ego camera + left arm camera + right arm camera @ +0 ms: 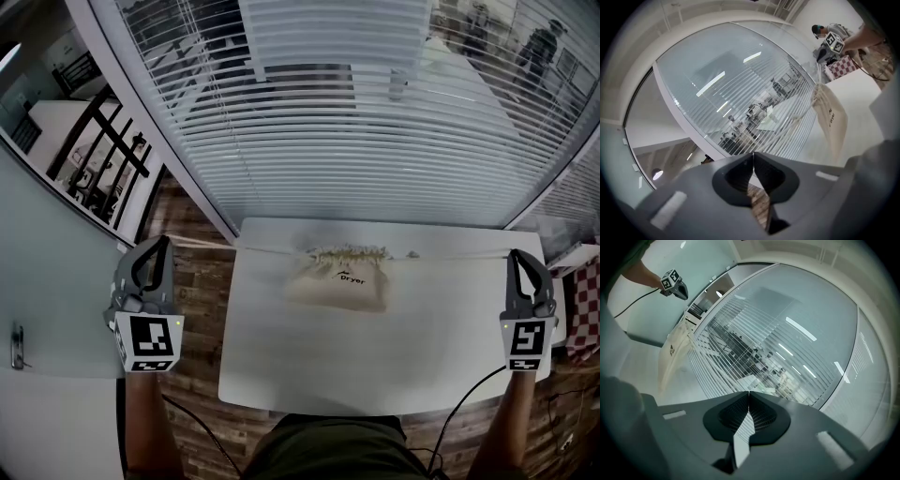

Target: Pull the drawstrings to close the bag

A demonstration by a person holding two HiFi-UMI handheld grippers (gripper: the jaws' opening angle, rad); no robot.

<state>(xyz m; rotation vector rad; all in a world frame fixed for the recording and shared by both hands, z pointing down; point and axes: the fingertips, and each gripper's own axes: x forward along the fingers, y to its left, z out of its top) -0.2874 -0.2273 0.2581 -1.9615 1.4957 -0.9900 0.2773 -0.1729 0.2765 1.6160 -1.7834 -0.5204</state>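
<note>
A cream drawstring bag (337, 281) with dark print lies at the back middle of the white table (309, 366); its top (349, 252) is bunched into gathers. It also shows in the left gripper view (832, 117) and the right gripper view (670, 362). A pale left drawstring (202, 243) runs taut from the bag to my left gripper (165, 242), beyond the table's left edge. The right drawstring (459, 254) stretches to my right gripper (516, 253) at the table's right edge. Both grippers' jaws are closed tip to tip (753, 153) (749, 392).
A glass wall with horizontal blinds (328, 122) stands right behind the table. A glass door (47, 281) is at the left, over wood flooring (202, 309). A red checkered cloth (586, 314) hangs at the far right. Cables (469, 394) trail near my legs.
</note>
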